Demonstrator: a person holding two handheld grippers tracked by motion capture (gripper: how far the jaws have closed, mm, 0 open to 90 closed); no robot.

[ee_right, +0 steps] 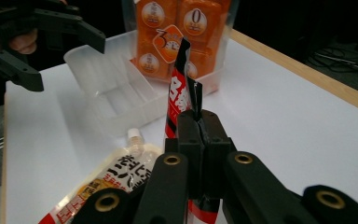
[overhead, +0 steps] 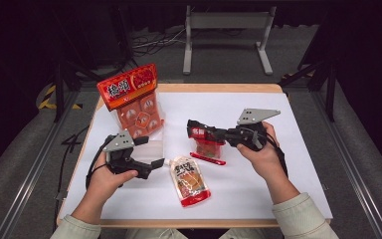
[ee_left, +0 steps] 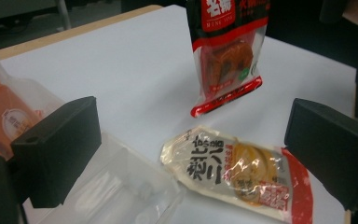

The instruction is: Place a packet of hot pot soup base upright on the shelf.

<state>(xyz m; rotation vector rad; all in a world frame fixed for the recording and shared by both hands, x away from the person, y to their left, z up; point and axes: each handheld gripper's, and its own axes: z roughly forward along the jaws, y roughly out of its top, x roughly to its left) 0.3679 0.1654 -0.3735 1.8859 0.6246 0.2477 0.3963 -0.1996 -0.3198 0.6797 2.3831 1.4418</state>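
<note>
My right gripper (overhead: 223, 134) (ee_right: 199, 125) is shut on the top edge of a red-and-black snack pouch (overhead: 206, 142) (ee_right: 179, 93). The pouch hangs upright just above the middle of the white table (overhead: 278, 174) and also shows in the left gripper view (ee_left: 226, 51). Flat at the front centre lies a pale spouted pouch (overhead: 189, 181) (ee_left: 242, 172) (ee_right: 107, 182). My left gripper (overhead: 151, 152) (ee_left: 193, 140) stands open to the left of it, over the near end of a clear plastic bin (overhead: 151, 144) (ee_left: 116, 186), with nothing between its jaws.
A tall orange snack bag (overhead: 134, 99) (ee_right: 177, 32) stands upright in the far end of the clear bin (ee_right: 116, 93). Beyond the table's wooden far edge is a grey metal stand (overhead: 226, 22), with cables on the floor. Bare white tabletop lies at the right and far side.
</note>
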